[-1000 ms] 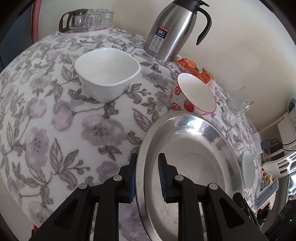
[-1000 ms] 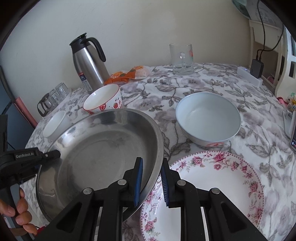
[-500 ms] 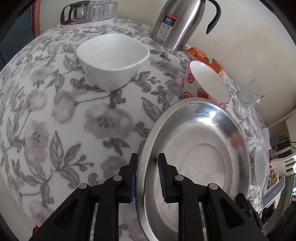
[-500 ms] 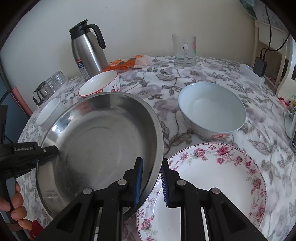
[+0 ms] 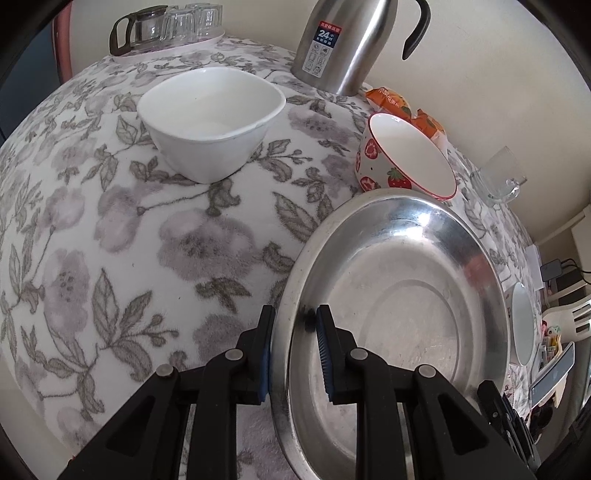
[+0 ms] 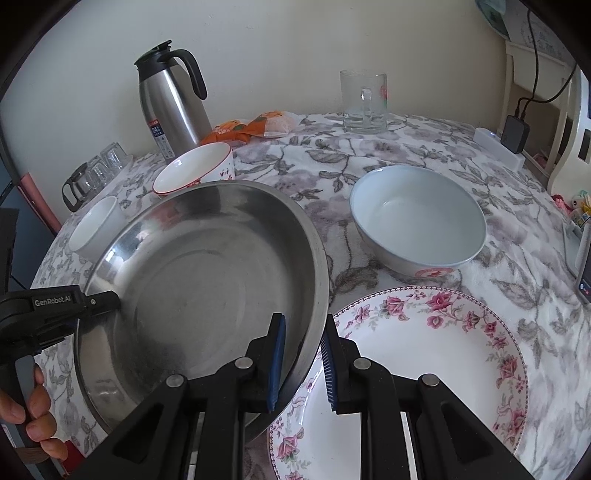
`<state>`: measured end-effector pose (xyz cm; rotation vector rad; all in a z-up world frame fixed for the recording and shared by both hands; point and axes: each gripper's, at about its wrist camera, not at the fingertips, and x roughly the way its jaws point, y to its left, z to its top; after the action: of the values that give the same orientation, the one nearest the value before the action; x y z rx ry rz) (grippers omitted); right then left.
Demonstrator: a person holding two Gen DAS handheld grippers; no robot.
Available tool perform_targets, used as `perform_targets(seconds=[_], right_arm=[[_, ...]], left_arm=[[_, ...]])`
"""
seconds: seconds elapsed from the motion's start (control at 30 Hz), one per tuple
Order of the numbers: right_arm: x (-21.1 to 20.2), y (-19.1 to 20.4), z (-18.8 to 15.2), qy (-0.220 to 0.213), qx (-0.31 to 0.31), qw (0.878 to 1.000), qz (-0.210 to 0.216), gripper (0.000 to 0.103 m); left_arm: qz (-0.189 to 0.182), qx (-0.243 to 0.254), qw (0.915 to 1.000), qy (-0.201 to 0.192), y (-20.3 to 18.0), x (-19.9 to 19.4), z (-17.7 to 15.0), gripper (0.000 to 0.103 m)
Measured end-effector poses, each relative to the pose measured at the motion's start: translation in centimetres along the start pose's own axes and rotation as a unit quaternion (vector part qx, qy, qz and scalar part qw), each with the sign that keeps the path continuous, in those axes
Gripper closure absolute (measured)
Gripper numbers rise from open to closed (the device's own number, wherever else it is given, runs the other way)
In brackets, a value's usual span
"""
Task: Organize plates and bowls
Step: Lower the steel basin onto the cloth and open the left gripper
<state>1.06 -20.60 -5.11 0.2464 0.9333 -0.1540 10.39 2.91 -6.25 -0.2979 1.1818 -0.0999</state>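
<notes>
A wide steel plate [image 5: 399, 295] [image 6: 207, 280] is held between both grippers, over the flowered tablecloth. My left gripper [image 5: 295, 317] is shut on its left rim, one pad inside and one outside; in the right wrist view the left gripper [image 6: 92, 301] shows at that rim. My right gripper [image 6: 303, 325] is shut on the opposite rim, which overlaps the left edge of a pink-flowered plate [image 6: 436, 350]. A pale blue bowl [image 6: 417, 218] stands behind that plate. A strawberry bowl [image 5: 406, 158] [image 6: 195, 166] and a white square bowl [image 5: 210, 122] [image 6: 96, 229] stand beyond the steel plate.
A steel thermos jug [image 5: 343, 44] [image 6: 170, 103], an orange snack packet [image 6: 251, 127] and a glass mug [image 6: 364, 101] line the wall side. A glass pot with tumblers [image 5: 166, 29] sits at the far left. A phone [image 6: 583, 269] lies at the right edge.
Both grippers keep their hold on the steel plate. The plate has risen a little in the right wrist view, its far rim now covering the foot of the strawberry bowl.
</notes>
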Motion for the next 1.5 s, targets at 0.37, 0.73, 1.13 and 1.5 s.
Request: perform_targets(seconds=[0.37, 0.73, 1.13, 1.5], right_arm=[[0.0, -0.5, 0.1, 0.006, 0.019, 1.000, 0.004, 0.075], [-1.9, -0.5, 0.7, -0.027, 0.025, 0.999, -0.003, 0.075], [-2.0, 0.5, 0.9, -0.033, 0.011, 0.999, -0.015, 0.046], [-2.1, 0.0, 1.0, -0.035, 0.018, 0.999, -0.021, 0.017]], left_arm=[[0.000, -0.001, 1.0000, 0.009, -0.1, -0.4, 0.0, 0.069], [0.009, 0.008, 0.9993, -0.035, -0.5, -3.1, 0.1, 0.061], [0.059, 0.028, 0.9965, -0.052, -1.3, -4.0, -0.2, 0.038], [0.080, 0.048, 0.9943, -0.051, -2.1, -4.2, -0.6, 0.013]])
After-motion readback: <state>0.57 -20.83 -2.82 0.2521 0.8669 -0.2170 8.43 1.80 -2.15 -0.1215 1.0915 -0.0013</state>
